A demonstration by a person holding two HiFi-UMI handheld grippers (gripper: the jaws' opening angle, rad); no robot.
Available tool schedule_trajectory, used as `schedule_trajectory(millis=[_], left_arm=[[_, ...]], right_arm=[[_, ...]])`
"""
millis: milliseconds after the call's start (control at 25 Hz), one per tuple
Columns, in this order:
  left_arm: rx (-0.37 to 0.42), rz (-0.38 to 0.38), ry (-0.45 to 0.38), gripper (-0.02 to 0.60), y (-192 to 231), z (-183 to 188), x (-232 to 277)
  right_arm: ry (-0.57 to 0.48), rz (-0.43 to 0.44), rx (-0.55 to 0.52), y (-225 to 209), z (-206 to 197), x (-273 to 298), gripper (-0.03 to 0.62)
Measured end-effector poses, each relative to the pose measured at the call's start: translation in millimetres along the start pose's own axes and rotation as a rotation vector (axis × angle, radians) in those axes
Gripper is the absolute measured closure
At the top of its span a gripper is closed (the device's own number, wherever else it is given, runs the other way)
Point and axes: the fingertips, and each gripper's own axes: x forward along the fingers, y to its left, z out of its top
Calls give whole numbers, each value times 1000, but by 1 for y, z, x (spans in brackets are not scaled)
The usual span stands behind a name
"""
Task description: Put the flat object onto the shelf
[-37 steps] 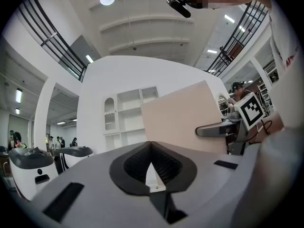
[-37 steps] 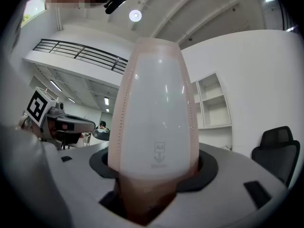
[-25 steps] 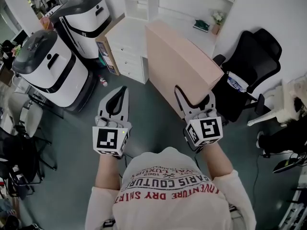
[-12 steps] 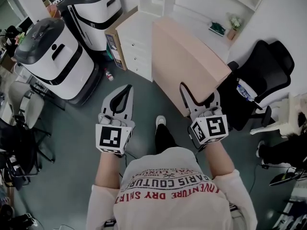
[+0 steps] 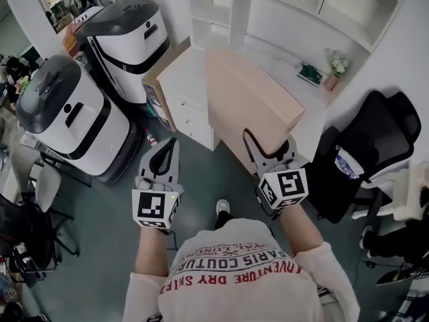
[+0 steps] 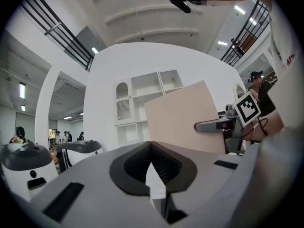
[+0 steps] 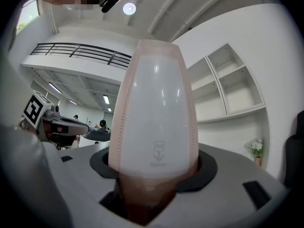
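Observation:
The flat object [image 5: 251,99] is a large, thin, pale pink box held on edge. My right gripper [image 5: 269,143] is shut on its near lower edge, one finger on each face. In the right gripper view its narrow edge [image 7: 156,108] rises straight out of my right gripper [image 7: 154,177]. My left gripper [image 5: 171,145] is beside it on the left, shut with nothing in it, its tips meeting [image 6: 151,145]. From the left gripper view the box [image 6: 183,118] shows broadside with the right gripper [image 6: 216,125] clamped on it. The white shelf unit [image 5: 268,5] stands just beyond the box.
Two white-and-black machines [image 5: 64,113] [image 5: 131,25] stand at the left. A white drawer cabinet [image 5: 184,92] with a cardboard sheet [image 5: 155,89] leaning on it sits below the shelves. A small plant [image 5: 333,72], a green item [image 5: 310,74] and a black office chair [image 5: 369,139] are at the right.
The person has walked toward the shelf unit, which now fills the top of the head view. Both grippers kept their hold and spacing.

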Motion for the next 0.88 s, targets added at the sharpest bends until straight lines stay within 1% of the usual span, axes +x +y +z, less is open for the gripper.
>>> schedule_trajectory(millis=[240,440,640,760,880], left_arm=[[18,-43,-57,569,20,16,107],[18,-101,-65,569,24,16,170],[18,-170,-100,569,33,16,225],[25,-233,-123,569,43,17,259],[26,-308,-149,569,54,21,294]], right_arm=[[-41,-53,-21,-73,13,73,289],[-27,-116,-12,-119,10,106,287],[-29,-182,-6,-149,7,134,287],[-26,-233,-22,-160,8,156,287],[-11,-302,-44,-169,12,178,286]])
